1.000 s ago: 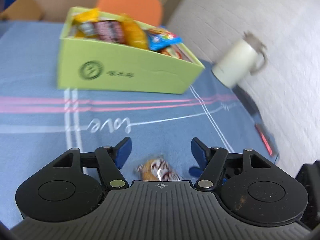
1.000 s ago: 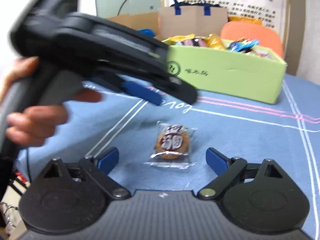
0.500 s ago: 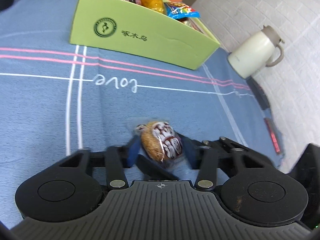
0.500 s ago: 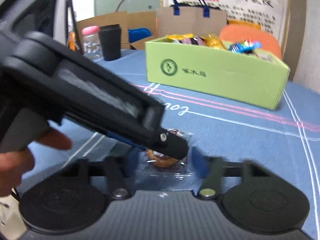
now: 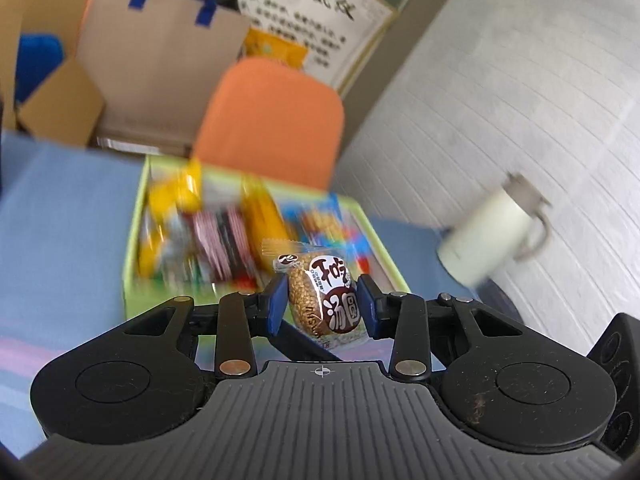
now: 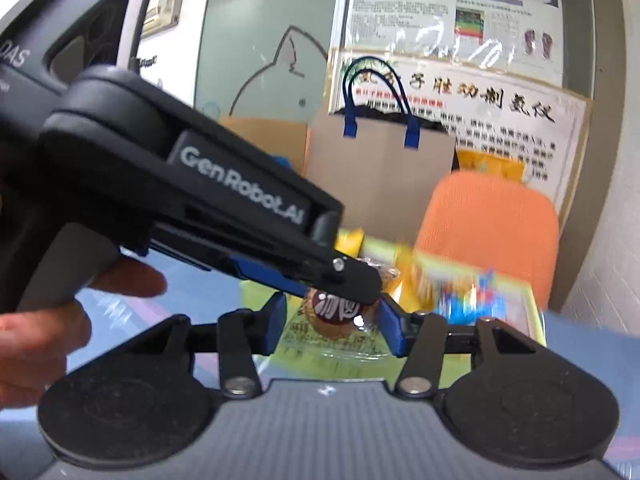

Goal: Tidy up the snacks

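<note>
so right now I'm holding 1 snack in each claw. My left gripper [image 5: 322, 306] is clamping a wrapped sesame snack [image 5: 326, 300] between its blue pads [image 5: 276, 304], its jaws having just been closing on it, and the packet is standing on edge, sticking up past the tips, off the table. Straight ahead, the green snack box [image 5: 132, 240] is sitting blurry on the blue tablecloth [image 5: 60, 220]. My right gripper [image 6: 334, 322] is squeezing a clear-wrapped cookie [image 6: 332, 328] lying flat across its jaws, and the left claw's tip is crossing just over it
</note>
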